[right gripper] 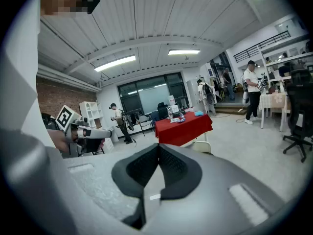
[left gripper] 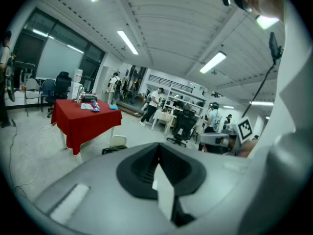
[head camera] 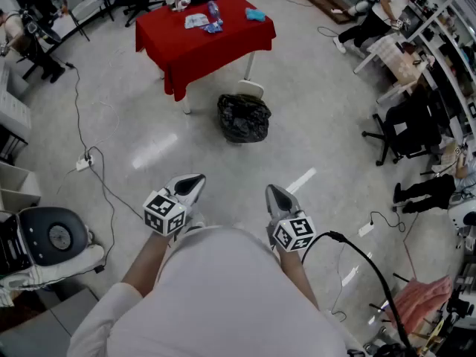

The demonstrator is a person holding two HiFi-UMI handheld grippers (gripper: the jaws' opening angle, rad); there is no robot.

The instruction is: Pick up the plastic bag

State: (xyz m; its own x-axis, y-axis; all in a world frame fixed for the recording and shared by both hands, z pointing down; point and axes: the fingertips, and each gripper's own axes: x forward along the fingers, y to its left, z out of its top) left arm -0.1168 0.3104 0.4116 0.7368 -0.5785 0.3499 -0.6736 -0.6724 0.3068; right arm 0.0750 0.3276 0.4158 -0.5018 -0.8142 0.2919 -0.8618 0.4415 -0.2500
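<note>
The left gripper has its jaws clenched, the two dark ribbed pads meeting along one seam with nothing between them. The right gripper is the same: pads pressed together, holding nothing. In the head view both are held out side by side in front of the person's pale-sleeved body, tilted slightly down towards the floor, touching nothing. Each carries its cube of square markers near the hand; the only print to be made out is their black-and-white block pattern, with no letters legible. The plastic bag, black and crumpled, sits on the pale floor well ahead of both grippers, roughly centred between them. It lies just in front of the table draped in a red cloth, beside one of its white legs, with a small white object right behind it. Small blue and clear items lie on the red cloth, too small to identify. A cable runs across the floor at the left.
</note>
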